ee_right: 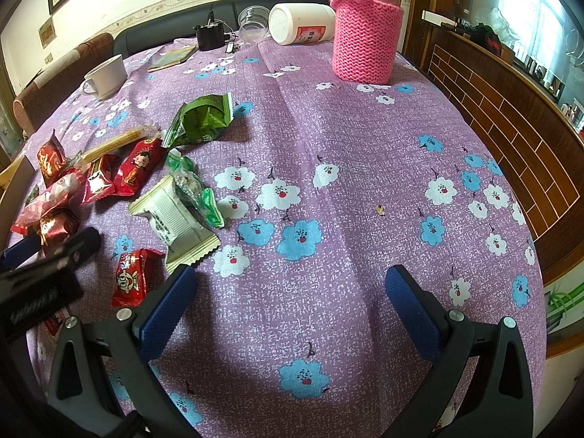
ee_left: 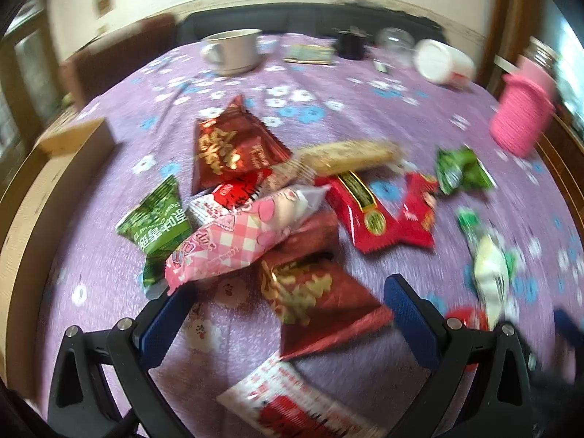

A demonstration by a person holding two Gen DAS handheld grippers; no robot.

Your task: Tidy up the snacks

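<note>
Step in hand, as I judge it: picking one packet out of the snack pile with the left gripper point(ee_left: 288, 310), to begin sorting. Left view is motion-blurred, so edges are soft.

Doing it well:
- Choose a packet that lies on top or at the pile's edge. The dark red foil packet point(ee_left: 314, 303) is the closest candidate.
- Pinch across a narrow, crimped end, not the puffy middle; foil is likely slippery and may squirt out.
- Come down low to the purple tablecloth point(ee_right: 346, 168) without catching the cloth in the fingers; it shows creases.
- Lift slowly, since neighbouring wrappers overlap and may drag along.

Left gripper: fingers spread wide, holding nothing. The dark red foil packet lies between the two blue pads, nearer the right one, apparently just ahead of the tips. The pink checked packet point(ee_left: 233, 241) lies ahead and to the left, its end just by the left pad point(ee_left: 168, 325). A red-and-white packet point(ee_left: 292, 401) lies under the gripper.

Right gripper point(ee_right: 288, 303): released, nothing between the fingers, only bare cloth. A small red packet point(ee_right: 133, 277) lies just left of its left pad; a white packet point(ee_right: 175, 219) is near, ahead-left. The main pile is well to its left. Pink knitted bottle point(ee_right: 367, 40) stands far back.
</note>
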